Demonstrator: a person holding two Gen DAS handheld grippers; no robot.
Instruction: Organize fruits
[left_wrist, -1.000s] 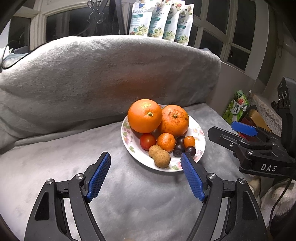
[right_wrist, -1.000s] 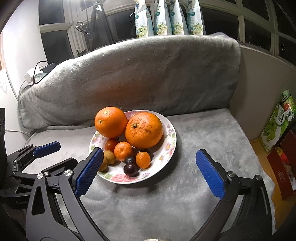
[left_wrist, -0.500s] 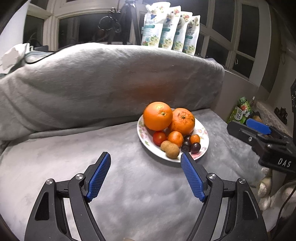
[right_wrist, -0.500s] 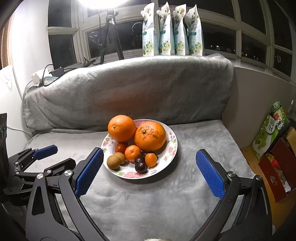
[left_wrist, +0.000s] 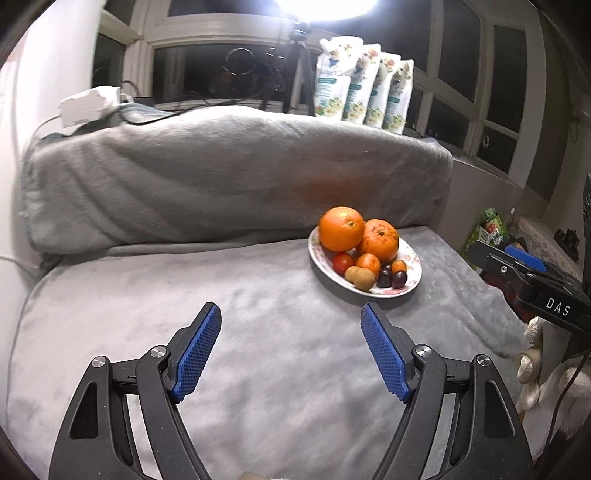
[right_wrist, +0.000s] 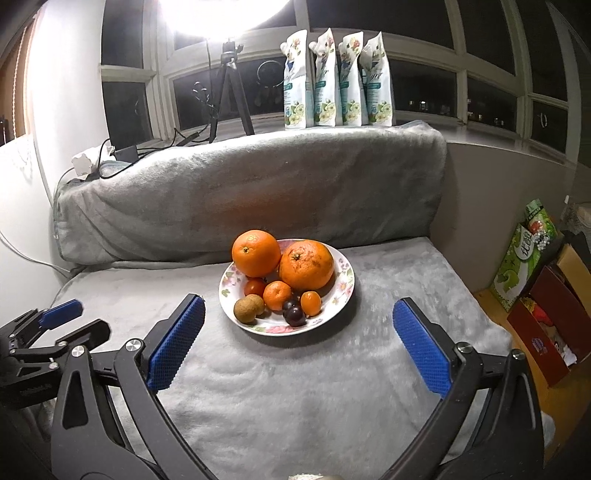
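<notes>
Both the left gripper (left_wrist: 291, 354) and the right gripper (right_wrist: 298, 343) are wide apart and hold nothing, so I think it is best to go slowly to the plate (right_wrist: 343, 295) and pick one small fruit gently.

We count one floral china plate (right_wrist: 343, 291), two big oranges (right_wrist: 256, 253), one small mandarin (right_wrist: 277, 294), one red tomato (right_wrist: 255, 286), two brown longans (right_wrist: 249, 309), two dark plums (right_wrist: 294, 315), one kumquat (right_wrist: 310, 302), four white pouches (right_wrist: 336, 79).

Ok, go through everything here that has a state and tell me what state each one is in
Left tool: open, empty, above the blanket.
Right tool: open, empty.
Plate: upright on the blanket, loaded with fruit.
Two large oranges: whole, unpeeled, touching.
Pouches: four, standing upright in a row.
Lamp: on.
</notes>
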